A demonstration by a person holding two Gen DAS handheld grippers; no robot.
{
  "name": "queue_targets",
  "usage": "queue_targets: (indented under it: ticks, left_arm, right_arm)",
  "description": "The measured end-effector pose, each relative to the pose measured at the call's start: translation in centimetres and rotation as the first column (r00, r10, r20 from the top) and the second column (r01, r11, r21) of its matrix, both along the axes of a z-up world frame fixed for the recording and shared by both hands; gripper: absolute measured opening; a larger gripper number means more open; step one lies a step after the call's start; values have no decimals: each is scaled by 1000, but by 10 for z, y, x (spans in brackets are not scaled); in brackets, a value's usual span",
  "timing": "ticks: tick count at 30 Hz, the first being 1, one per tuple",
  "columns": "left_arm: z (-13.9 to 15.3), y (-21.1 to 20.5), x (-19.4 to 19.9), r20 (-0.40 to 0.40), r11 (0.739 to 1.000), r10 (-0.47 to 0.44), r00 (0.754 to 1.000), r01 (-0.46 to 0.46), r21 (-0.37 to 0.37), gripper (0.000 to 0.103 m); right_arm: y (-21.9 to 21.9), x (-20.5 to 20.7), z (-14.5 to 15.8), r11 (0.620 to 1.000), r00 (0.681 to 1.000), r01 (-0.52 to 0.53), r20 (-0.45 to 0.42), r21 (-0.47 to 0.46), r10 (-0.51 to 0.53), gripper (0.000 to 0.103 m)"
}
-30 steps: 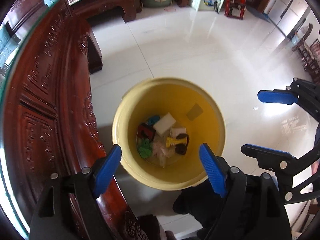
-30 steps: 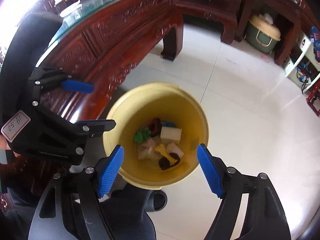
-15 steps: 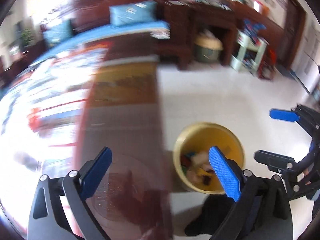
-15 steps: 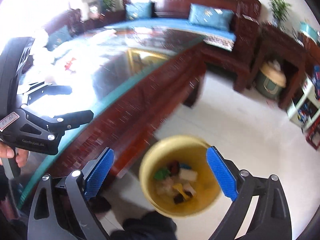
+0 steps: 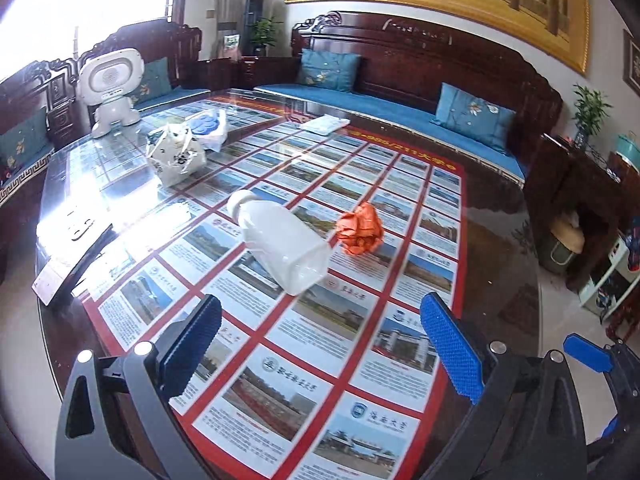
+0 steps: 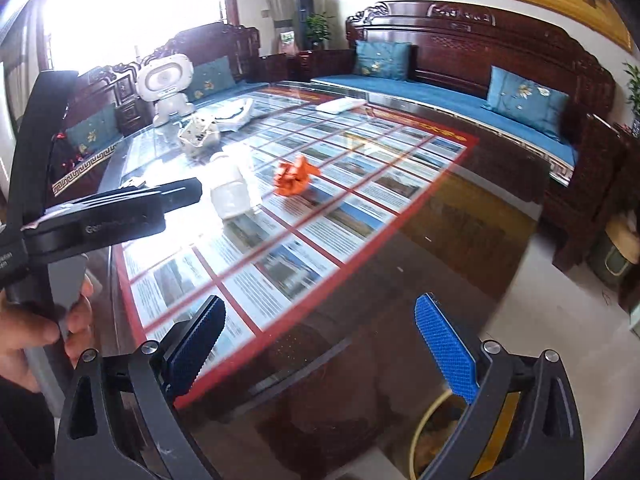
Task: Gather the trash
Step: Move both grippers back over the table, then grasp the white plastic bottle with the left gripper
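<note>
A white plastic bottle (image 5: 282, 242) lies on its side on the glass-topped table (image 5: 492, 240), with a crumpled orange wrapper (image 5: 360, 229) just right of it. Both show smaller in the right wrist view, the bottle (image 6: 230, 190) and the wrapper (image 6: 295, 178). My left gripper (image 5: 320, 344) is open and empty, above the table, short of the bottle. My right gripper (image 6: 320, 344) is open and empty over the table's near edge. The yellow bin's rim (image 6: 424, 424) shows through the glass, bottom right.
A crumpled white patterned bag (image 5: 176, 156) and a white bag with blue items (image 5: 208, 128) lie farther back. A white robot toy (image 5: 112, 88) stands at the far left. A folded white cloth (image 5: 326, 124) lies far back. Blue-cushioned sofas (image 5: 400, 108) surround the table.
Both grippers have swung up from over the yellow bin on the floor to face across the tabletop. Both stay open and empty.
</note>
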State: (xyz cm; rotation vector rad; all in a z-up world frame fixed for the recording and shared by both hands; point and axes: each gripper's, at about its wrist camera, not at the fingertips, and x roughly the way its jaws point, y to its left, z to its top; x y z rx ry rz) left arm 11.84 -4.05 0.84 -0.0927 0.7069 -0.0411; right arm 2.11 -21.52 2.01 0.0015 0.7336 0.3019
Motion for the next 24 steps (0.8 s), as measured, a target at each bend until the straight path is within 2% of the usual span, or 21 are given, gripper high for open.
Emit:
queue_targets:
  ticks: [3, 9, 17, 24]
  left_arm:
    - [-7, 16, 13, -17, 999, 35, 999, -35, 2, 99]
    - [-26, 39, 46, -70, 995, 102, 992, -104, -13, 99]
    - [-36, 21, 100, -104, 988, 152, 983, -152, 9, 99]
    - [-48, 11, 130, -112, 978, 192, 975, -181, 102, 99]
  right_arm:
    - [23, 17, 2, 999, 1000, -30, 8, -19, 31, 93]
    - [39, 54, -7, 997, 998, -65, -18, -38, 64, 93]
    - [34, 91, -20, 995, 994, -99, -45, 14, 99, 93]
    - [30, 116, -27, 991, 989, -134, -60, 25, 135, 93]
